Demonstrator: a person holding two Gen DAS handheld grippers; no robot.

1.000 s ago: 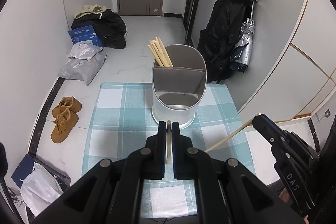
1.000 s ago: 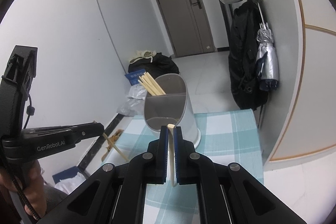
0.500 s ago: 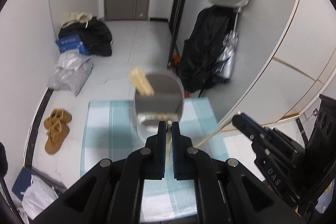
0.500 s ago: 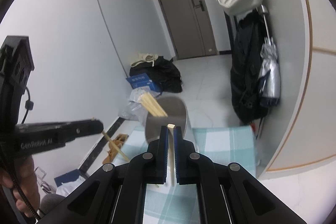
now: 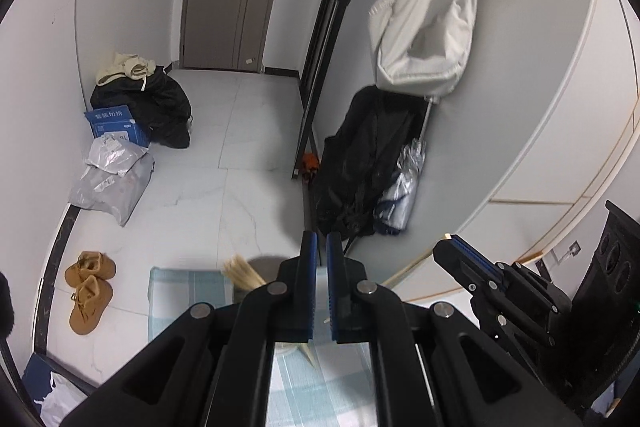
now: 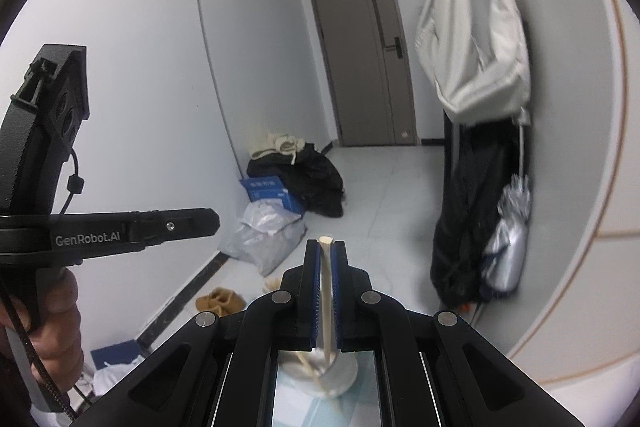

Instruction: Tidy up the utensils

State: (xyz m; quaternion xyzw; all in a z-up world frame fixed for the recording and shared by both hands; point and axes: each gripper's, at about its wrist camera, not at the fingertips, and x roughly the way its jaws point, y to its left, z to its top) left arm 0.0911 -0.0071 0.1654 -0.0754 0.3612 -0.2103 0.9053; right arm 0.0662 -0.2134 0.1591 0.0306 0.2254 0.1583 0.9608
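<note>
**Wooden chopsticks being held in both grippers above the utensil holder**

Left wrist view: the left gripper (image 5: 322, 247) is being held high over a table covered with a blue checked cloth (image 5: 180, 291). Its blue-lined jaws are pressed nearly together; the pale tip of a chopstick (image 5: 307, 351) is showing below them, though the clamped part is not visible. Low in the frame, just behind the jaws, the holder's bundle of chopsticks (image 5: 242, 273) is being partly hidden. At right, the right gripper (image 5: 450, 245) is seen with a second chopstick (image 5: 404, 271) slanting down from it.

Right wrist view: the right gripper (image 6: 326, 247) is clamped on an upright wooden chopstick (image 6: 327, 291), its square end standing just above the fingertips. Beneath the jaws, the silver utensil holder (image 6: 332, 375) is visible on the checked cloth. At left, the left gripper (image 6: 214, 223) is being gripped by a hand (image 6: 52, 323), its jaws closed.
</note>
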